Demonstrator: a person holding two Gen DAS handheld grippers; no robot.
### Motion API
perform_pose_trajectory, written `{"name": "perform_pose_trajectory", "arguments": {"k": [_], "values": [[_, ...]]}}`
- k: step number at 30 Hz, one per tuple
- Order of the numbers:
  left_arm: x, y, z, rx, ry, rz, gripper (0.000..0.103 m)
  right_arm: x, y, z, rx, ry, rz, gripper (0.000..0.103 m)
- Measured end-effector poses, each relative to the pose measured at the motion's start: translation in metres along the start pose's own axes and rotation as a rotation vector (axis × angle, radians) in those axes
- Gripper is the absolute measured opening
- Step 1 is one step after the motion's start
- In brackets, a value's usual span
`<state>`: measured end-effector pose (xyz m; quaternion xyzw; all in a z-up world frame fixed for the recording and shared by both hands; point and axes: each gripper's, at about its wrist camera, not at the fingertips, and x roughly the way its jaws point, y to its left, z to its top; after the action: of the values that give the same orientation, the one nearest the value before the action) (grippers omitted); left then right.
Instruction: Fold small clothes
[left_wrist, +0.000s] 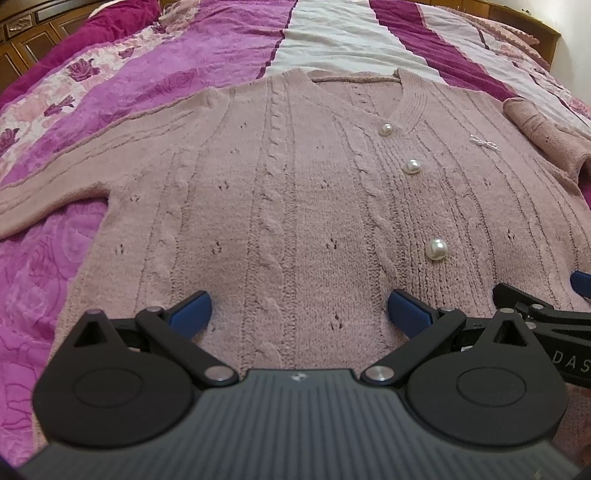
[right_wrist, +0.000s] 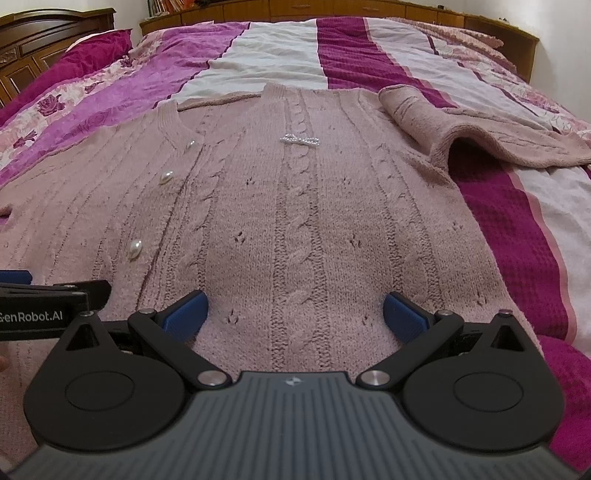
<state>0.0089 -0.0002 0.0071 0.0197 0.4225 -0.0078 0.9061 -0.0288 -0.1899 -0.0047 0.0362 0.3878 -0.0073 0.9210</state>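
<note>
Left wrist view: one pink cardigan (left_wrist: 295, 206) lies flat on the bed (left_wrist: 166, 74), neckline far, hem near, long axis running away from the camera. Three pearl buttons (left_wrist: 412, 167) show. Left tongs (left_wrist: 299, 312) spread wide over the hem, gripping nothing.

Right wrist view: right tongs (right_wrist: 293, 310) also apart above the knit. One sparkly bow (right_wrist: 299, 140); right sleeve (right_wrist: 480, 125) crumpled.
</note>
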Motion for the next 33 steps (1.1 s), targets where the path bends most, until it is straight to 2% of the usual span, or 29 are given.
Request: {"name": "perform_pose_trajectory", "arguments": {"k": [10,17,25,33], "values": [[-0.012,0.001,0.013,-0.02,0.033,0.003,0.103,-0.01,-0.016,0.013,0.037,0.035,0.088,0.103],[-0.02,0.001,0.028,-0.03,0.033,0.007,0.103,-0.023,-0.037,0.033,0.065,-0.005,0.129,0.103],[-0.016,-0.002,0.042,-0.052,0.029,0.016,0.103,-0.023,-0.094,0.069,0.186,-0.043,0.176,0.103],[-0.008,-0.015,0.046,-0.027,0.046,0.01,0.103,-0.014,-0.16,0.092,0.322,-0.087,0.173,0.103]]}}
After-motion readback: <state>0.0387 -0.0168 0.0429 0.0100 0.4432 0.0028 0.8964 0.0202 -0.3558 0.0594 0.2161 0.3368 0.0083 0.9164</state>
